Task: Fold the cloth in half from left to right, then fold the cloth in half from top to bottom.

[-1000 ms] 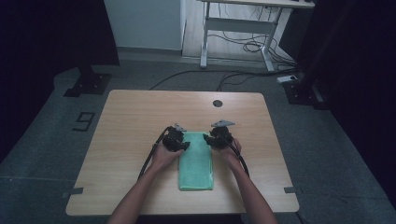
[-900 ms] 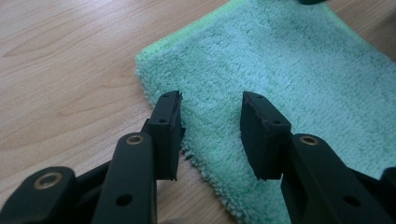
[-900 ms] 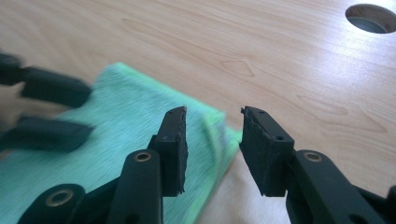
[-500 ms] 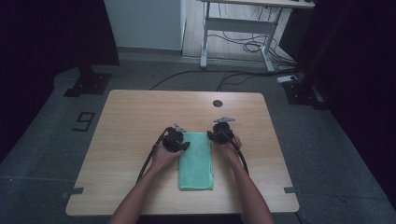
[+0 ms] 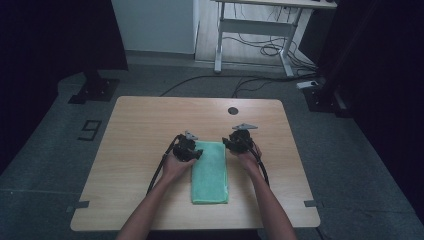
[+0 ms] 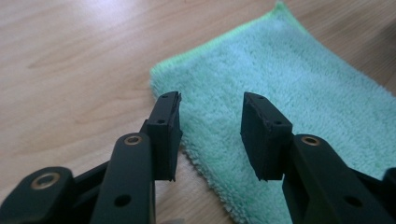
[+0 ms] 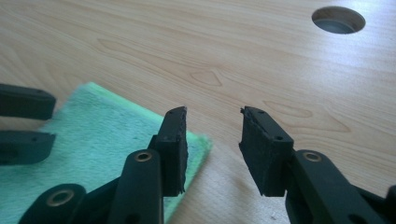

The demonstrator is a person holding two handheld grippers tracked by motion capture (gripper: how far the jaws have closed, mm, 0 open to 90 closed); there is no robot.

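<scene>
A folded green towel (image 5: 210,172) lies lengthwise on the wooden table (image 5: 150,120), in front of the person. My left gripper (image 5: 196,151) sits at the towel's far left corner. In the left gripper view its jaws (image 6: 210,135) stand open just above the towel (image 6: 299,93), gripping nothing. My right gripper (image 5: 231,145) is at the far right corner. Its jaws (image 7: 212,144) have just been opening and stand apart over bare wood, with the towel's corner (image 7: 98,135) beneath the left jaw. The left gripper's jaws (image 7: 23,121) show at the left edge of the right gripper view.
A round cable hole (image 5: 233,110) is in the table beyond the grippers, also seen as the hole (image 7: 338,19). Black cables trail from both grippers along the forearms. A desk frame (image 5: 255,30) and floor cables stand behind the table.
The right gripper has shifted slightly toward the far side of the table at the towel's corner. The left gripper and the towel have stayed put.
</scene>
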